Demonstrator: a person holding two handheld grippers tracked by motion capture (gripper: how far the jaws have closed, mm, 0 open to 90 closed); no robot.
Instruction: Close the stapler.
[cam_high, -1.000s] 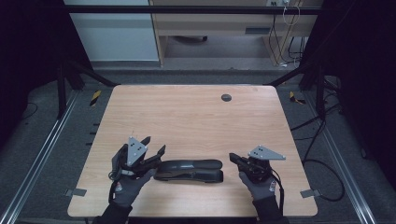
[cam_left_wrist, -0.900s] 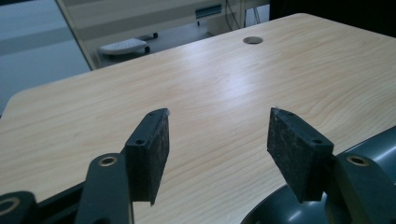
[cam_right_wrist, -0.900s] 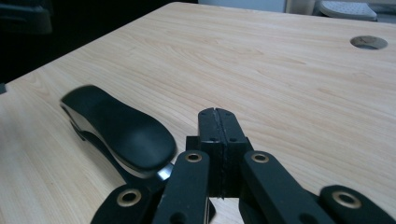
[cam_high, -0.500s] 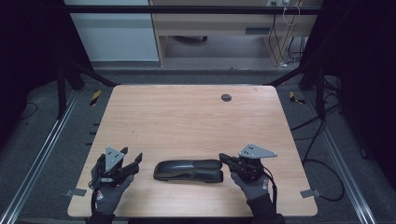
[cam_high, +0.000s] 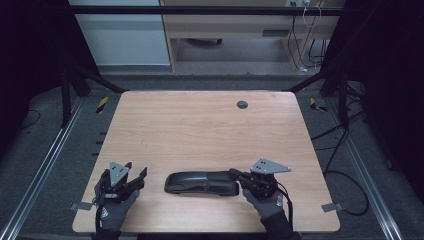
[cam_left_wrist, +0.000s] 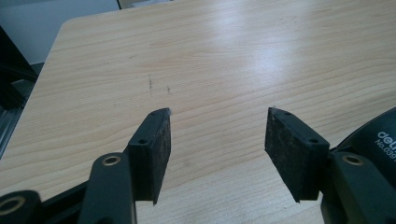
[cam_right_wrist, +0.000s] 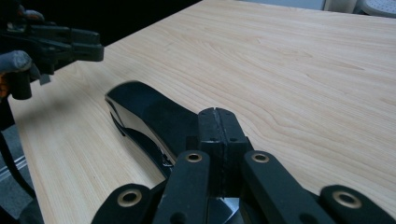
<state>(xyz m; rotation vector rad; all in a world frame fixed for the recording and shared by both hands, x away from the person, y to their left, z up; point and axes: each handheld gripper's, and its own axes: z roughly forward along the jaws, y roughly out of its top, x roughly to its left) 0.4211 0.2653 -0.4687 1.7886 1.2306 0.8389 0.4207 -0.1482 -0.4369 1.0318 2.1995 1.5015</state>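
Observation:
A long black stapler (cam_high: 202, 183) lies flat near the front edge of the wooden table (cam_high: 200, 125). My left gripper (cam_high: 136, 170) sits low to its left, apart from it, jaws open with only bare wood between the pads (cam_left_wrist: 217, 140). The stapler's end (cam_left_wrist: 378, 135) shows at the right edge of the left gripper view. My right gripper (cam_high: 233, 173) rests at the stapler's right end, its jaws pressed together (cam_right_wrist: 218, 112) over the black body (cam_right_wrist: 149, 109) with nothing between them. The left gripper (cam_right_wrist: 70, 44) shows farther off in the right gripper view.
A round cable hole (cam_high: 242, 104) lies at the table's back. Metal rails (cam_high: 55, 150) run along both sides of the table, and a desk with hanging cables (cam_high: 310, 20) stands behind. The table's front edge is just below both hands.
The left gripper has drawn away from the stapler's left end, moving left and toward the front edge, and sunk lower. The right gripper has shifted slightly left to the stapler's right end.

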